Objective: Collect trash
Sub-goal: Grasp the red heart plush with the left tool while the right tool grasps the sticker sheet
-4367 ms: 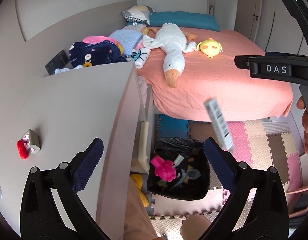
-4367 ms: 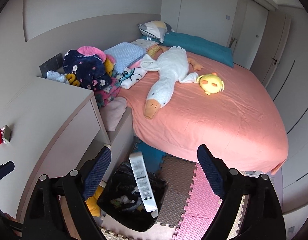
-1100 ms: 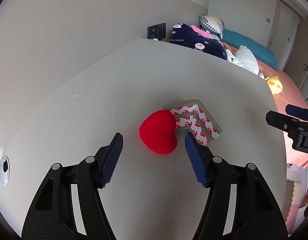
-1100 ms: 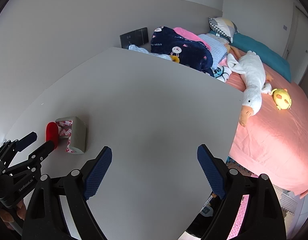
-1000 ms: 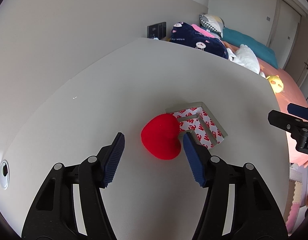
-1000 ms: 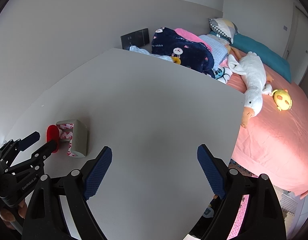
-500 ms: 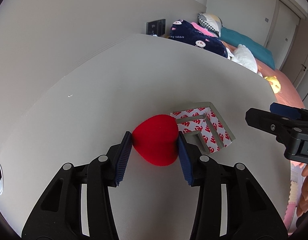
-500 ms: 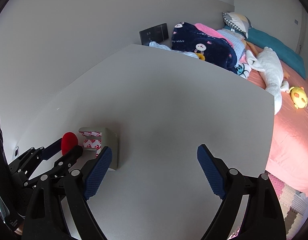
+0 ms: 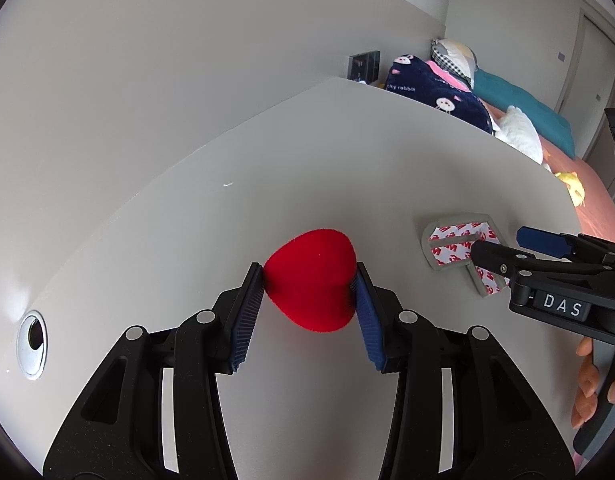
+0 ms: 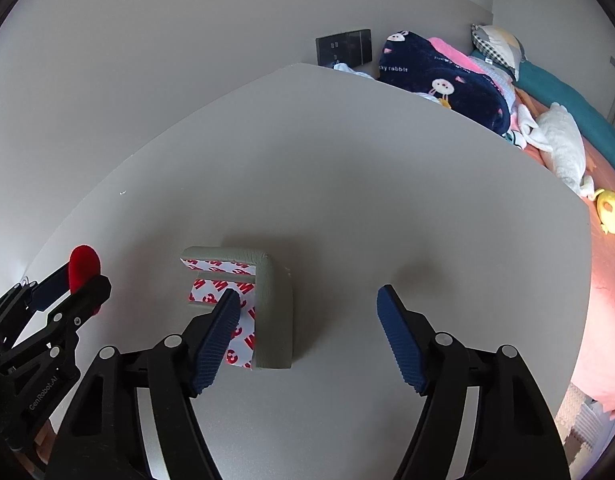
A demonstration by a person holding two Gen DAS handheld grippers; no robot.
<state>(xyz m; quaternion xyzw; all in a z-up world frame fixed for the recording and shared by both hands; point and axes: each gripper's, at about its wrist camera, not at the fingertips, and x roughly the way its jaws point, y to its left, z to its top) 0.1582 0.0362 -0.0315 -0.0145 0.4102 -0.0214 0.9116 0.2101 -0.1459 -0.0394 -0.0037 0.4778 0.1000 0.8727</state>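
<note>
My left gripper point(image 9: 309, 292) is shut on a red foam heart point(image 9: 312, 276) on the white desk point(image 9: 347, 168); both pads press its sides. The heart point(image 10: 84, 263) and left gripper point(image 10: 73, 284) also show at the left of the right wrist view. A grey foam corner guard with red-and-white adhesive backing point(image 10: 263, 300) lies on the desk. My right gripper point(image 10: 307, 320) is open over it, its left finger point(image 10: 217, 330) lying on the adhesive side and its right finger beyond the grey outer face. The guard point(image 9: 459, 246) and right gripper point(image 9: 503, 250) show at the right of the left wrist view.
A cable hole point(image 9: 33, 338) sits near the desk's left edge. Past the desk's far edge lie a navy blanket point(image 10: 447, 84), a white goose plush point(image 10: 559, 140), a yellow plush point(image 10: 611, 210) and the pink bed point(image 10: 611, 280). A dark wall socket point(image 10: 343, 52) is behind the desk.
My left gripper has shut on the red heart and drawn it left, away from the corner guard. My right gripper has come down to straddle the corner guard.
</note>
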